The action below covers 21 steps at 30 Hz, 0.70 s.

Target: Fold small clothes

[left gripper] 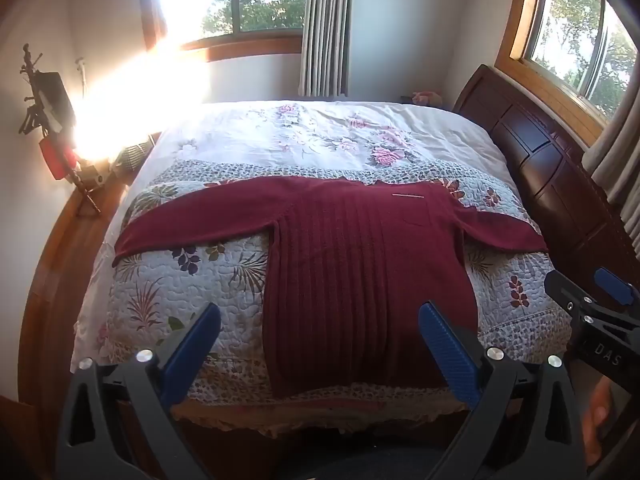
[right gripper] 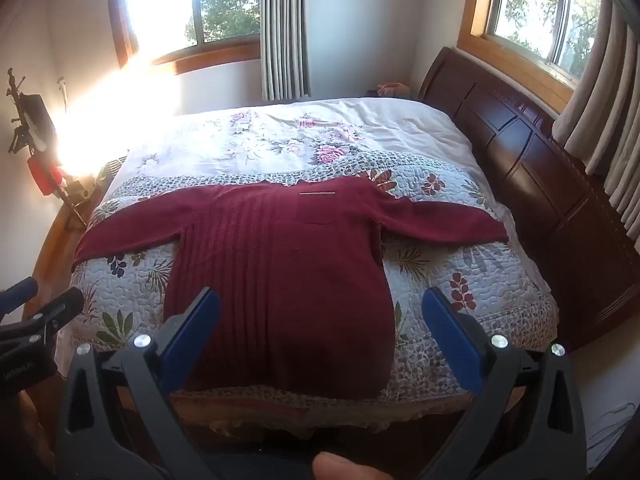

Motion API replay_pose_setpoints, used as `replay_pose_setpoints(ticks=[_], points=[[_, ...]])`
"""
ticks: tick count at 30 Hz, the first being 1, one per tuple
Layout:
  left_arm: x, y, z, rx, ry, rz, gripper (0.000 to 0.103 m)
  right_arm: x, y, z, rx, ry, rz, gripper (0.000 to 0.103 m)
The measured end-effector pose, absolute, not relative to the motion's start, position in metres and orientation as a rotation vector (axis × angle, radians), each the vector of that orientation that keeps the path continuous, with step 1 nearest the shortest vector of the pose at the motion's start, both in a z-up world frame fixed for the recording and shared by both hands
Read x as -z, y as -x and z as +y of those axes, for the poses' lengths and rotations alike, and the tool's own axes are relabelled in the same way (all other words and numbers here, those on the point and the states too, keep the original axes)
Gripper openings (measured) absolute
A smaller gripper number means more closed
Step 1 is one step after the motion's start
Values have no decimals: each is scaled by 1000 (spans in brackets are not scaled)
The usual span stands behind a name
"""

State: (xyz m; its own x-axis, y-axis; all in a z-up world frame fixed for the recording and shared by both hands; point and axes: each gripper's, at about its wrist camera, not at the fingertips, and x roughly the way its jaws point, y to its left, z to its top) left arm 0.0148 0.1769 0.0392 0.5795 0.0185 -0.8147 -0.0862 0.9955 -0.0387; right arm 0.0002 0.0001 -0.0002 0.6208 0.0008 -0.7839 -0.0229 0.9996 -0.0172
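Note:
A dark red ribbed sweater [left gripper: 360, 272] [right gripper: 280, 280] lies flat on the quilted bed, both sleeves spread out sideways and its hem at the near bed edge. My left gripper [left gripper: 320, 320] hangs open in front of the hem, over the sweater's left half, holding nothing. My right gripper [right gripper: 320, 308] is open too, above the hem in the middle of the body, not touching it. In the left wrist view the right gripper [left gripper: 600, 296] shows at the right edge. The left gripper [right gripper: 36, 304] shows at the left edge of the right wrist view.
The bed's floral quilt [left gripper: 192, 280] runs back to a white flowered sheet [left gripper: 280, 136]. A dark wooden headboard [left gripper: 540, 160] stands on the right. A tripod with a red item [left gripper: 52, 128] leans at the left wall. Strong sun glare comes through the window [left gripper: 180, 0].

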Motion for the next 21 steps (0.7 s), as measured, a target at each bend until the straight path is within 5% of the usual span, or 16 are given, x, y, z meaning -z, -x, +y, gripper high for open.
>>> replay_pose_setpoints(ticks=[21], points=[[-41, -15, 172, -74, 74, 949, 99, 6, 2, -3, -14, 7, 906, 100]])
